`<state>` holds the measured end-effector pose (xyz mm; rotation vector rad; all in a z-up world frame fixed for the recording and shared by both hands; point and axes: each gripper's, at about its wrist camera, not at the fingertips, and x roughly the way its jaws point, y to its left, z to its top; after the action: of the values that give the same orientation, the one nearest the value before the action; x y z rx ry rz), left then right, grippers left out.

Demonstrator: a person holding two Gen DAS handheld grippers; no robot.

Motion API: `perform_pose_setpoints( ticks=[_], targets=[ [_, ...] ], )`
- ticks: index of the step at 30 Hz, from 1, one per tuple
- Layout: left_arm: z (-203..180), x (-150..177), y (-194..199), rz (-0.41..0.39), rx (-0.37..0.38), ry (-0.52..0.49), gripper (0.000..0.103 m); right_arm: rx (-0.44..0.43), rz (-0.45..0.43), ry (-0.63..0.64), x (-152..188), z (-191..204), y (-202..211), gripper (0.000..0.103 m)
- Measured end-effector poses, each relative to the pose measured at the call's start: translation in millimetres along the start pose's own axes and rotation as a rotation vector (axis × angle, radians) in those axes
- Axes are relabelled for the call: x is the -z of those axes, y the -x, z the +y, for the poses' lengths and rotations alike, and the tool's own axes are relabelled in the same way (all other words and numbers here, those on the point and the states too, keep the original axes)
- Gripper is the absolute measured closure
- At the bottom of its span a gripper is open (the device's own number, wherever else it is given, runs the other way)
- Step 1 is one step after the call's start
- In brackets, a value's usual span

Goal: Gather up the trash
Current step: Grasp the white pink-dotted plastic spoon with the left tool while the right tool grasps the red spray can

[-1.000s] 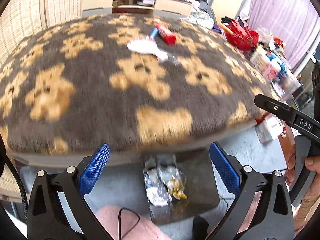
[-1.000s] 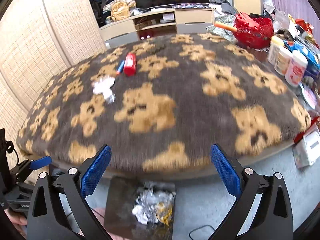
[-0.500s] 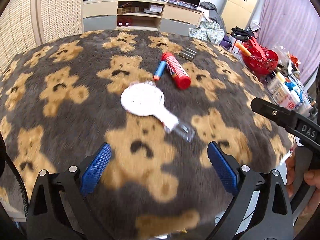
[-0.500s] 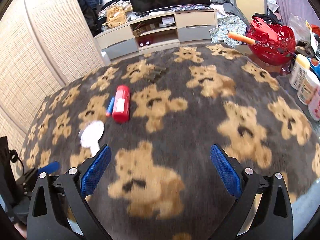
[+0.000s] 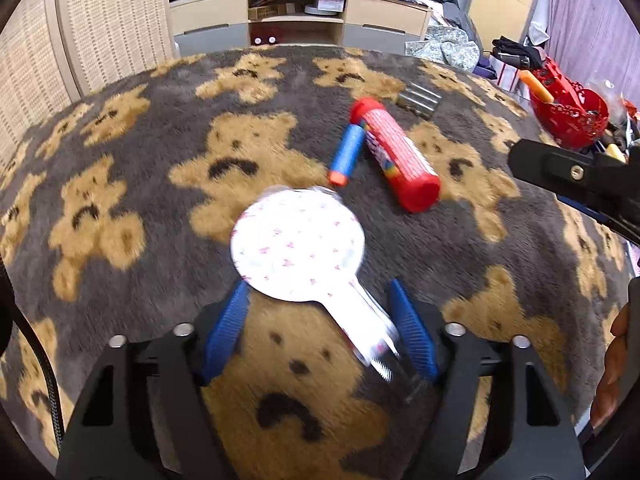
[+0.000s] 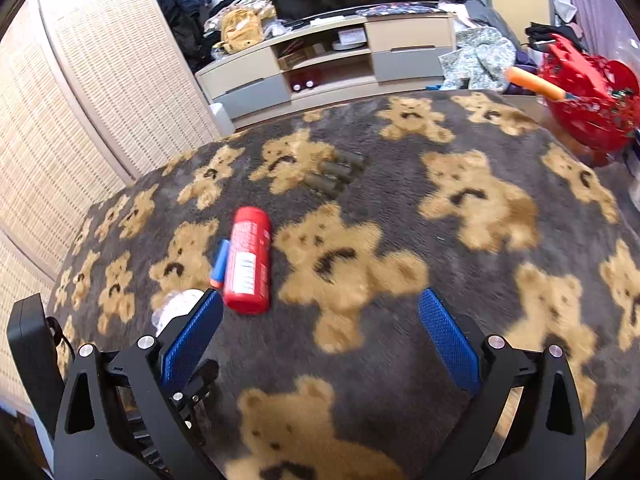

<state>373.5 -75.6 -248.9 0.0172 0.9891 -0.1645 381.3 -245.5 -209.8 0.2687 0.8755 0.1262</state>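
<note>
White, paddle-shaped wrapper (image 5: 298,246) lies on the bear-print blanket (image 5: 120,168), its narrow tail between my left hand-held gripper (image 5: 320,330) jaws, which are closing, pads not yet pressing. Red tube (image 5: 394,156) and blue dart (image 5: 346,154) lie just beyond it. Right hand-held gripper (image 6: 320,340) spread wide, empty.

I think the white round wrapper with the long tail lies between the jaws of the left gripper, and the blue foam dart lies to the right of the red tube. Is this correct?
Not quite. The left wrist view shows the blue foam dart on the left side of the red cylindrical tube, close beside it. The rest holds: the white round wrapper with a long tail has its tail between the closing jaws of the left gripper.
</note>
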Motion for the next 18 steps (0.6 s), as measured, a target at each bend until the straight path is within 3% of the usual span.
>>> perform_pose_setpoints(
  ticks=[4,6,14,16,18],
  targets=[
    [14,-8,-2,-0.015,-0.021,-0.006,0.069,-0.034,0.016,0.022,-6,15,-16,0.008],
    [24,-11,-2,-0.015,-0.02,0.002,0.082,-0.052,0.038,0.034,-6,23,-27,0.017],
    [41,-12,-1,-0.02,0.023,-0.012,0.085,-0.067,0.115,0.064,-3,42,-68,0.045],
    [41,-10,0,-0.021,0.027,-0.019,0.085,-0.046,0.113,0.08,0,46,-73,0.047],
    [39,-7,2,-0.021,0.031,-0.025,0.085,-0.015,0.106,0.079,1,46,-71,0.068]
  ],
)
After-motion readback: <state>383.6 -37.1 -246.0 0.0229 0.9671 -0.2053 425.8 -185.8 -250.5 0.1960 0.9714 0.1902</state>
